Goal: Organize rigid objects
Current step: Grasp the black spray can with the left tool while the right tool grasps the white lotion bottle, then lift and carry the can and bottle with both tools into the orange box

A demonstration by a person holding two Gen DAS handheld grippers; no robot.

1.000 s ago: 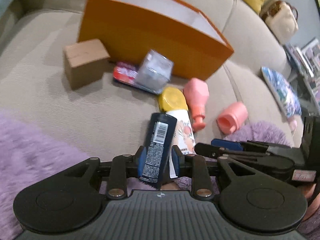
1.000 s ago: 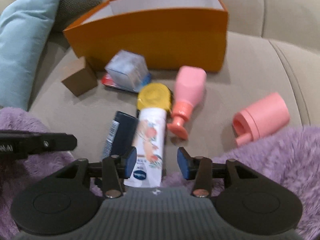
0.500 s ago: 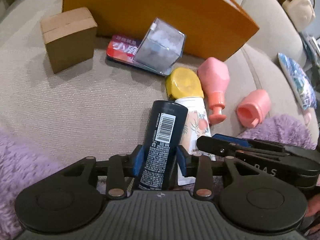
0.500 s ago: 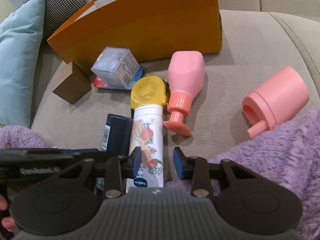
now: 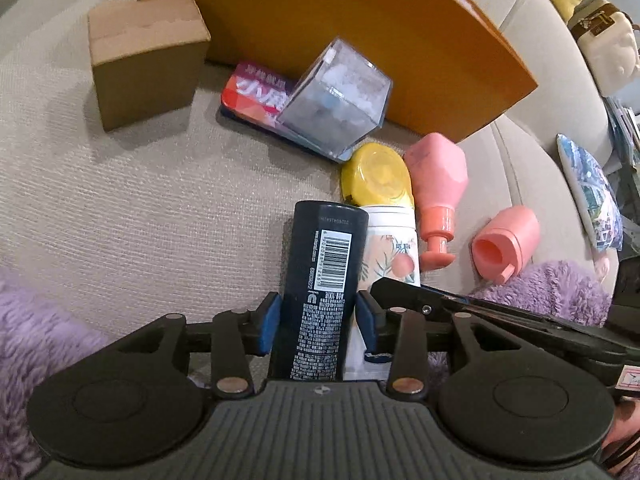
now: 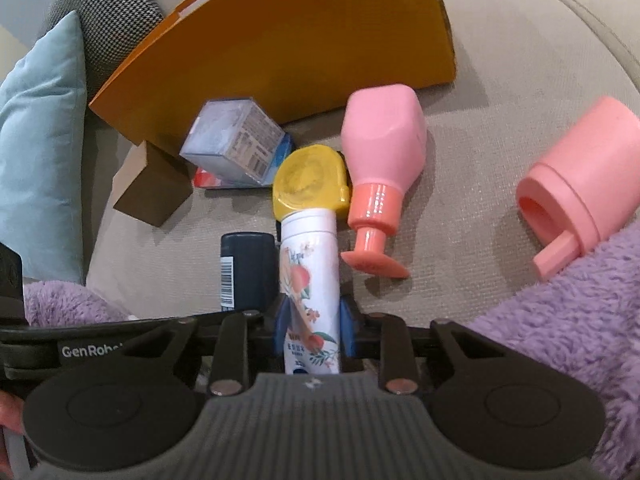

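Observation:
My left gripper point(image 5: 318, 320) is shut on a dark navy can point(image 5: 322, 280) with a barcode, lying on the beige sofa. My right gripper point(image 6: 311, 330) is shut on a white floral tube point(image 6: 310, 280) lying right beside the can point(image 6: 244, 272). The tube also shows in the left wrist view point(image 5: 394, 252). A yellow tape measure point(image 6: 308, 182), a pink bottle point(image 6: 380, 160), a pink cap point(image 6: 584, 176), a clear cube point(image 6: 236, 144), a red flat packet point(image 5: 256, 94) and a brown cardboard box point(image 5: 146, 60) lie ahead. An orange box point(image 6: 288, 40) stands behind them.
Purple fluffy blanket point(image 6: 560, 320) lies at the front on both sides. A light blue cushion point(image 6: 40, 140) and a checked cushion point(image 6: 108, 12) sit at the left of the sofa. A patterned cushion point(image 5: 592, 196) and a beige bag point(image 5: 604, 44) are at the right.
Both grippers moved forward and lower over the sofa. The right jaws closed from open onto the white tube. The left stays shut on the navy can.

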